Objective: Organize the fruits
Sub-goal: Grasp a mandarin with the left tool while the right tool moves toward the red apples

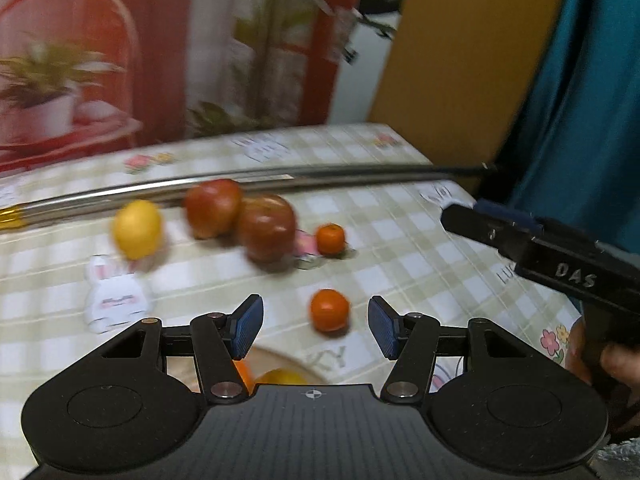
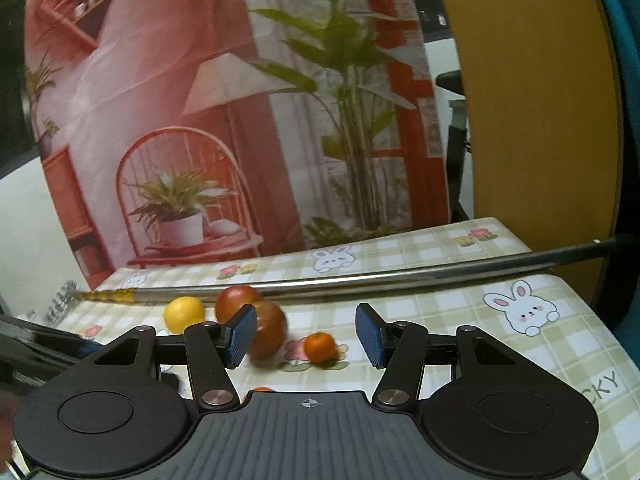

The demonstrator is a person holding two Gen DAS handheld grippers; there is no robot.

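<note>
From the left wrist view, my left gripper (image 1: 316, 328) has its blue pads spread wide apart with nothing between them. Just under its nose, at 6 o'clock, I glimpse the rim of a pale plate (image 1: 280, 354) with a bit of orange and yellow fruit in it, mostly hidden by the tool body. Ahead at 12 o'clock, right in the gap, sits the near mandarin (image 1: 329, 310) on the checked tablecloth (image 1: 420, 240). My right gripper (image 2: 306, 336) is also spread apart and empty.

Farther out at 12 o'clock lies a second mandarin (image 1: 330, 239), with two red apples (image 1: 266, 226) touching each other at 11 o'clock and a lemon (image 1: 137, 229) at 10 o'clock. Behind them all a metal rod (image 1: 280, 179) crosses the table.

I judge the near mandarin the likely next pick. The risk: it is round and small, so an off-centre close could squirt it away toward the apples. The left view is blurred, which suggests I'm moving fast; closing now could miss. The right tool at 3 o'clock sits near enough to collide.
</note>
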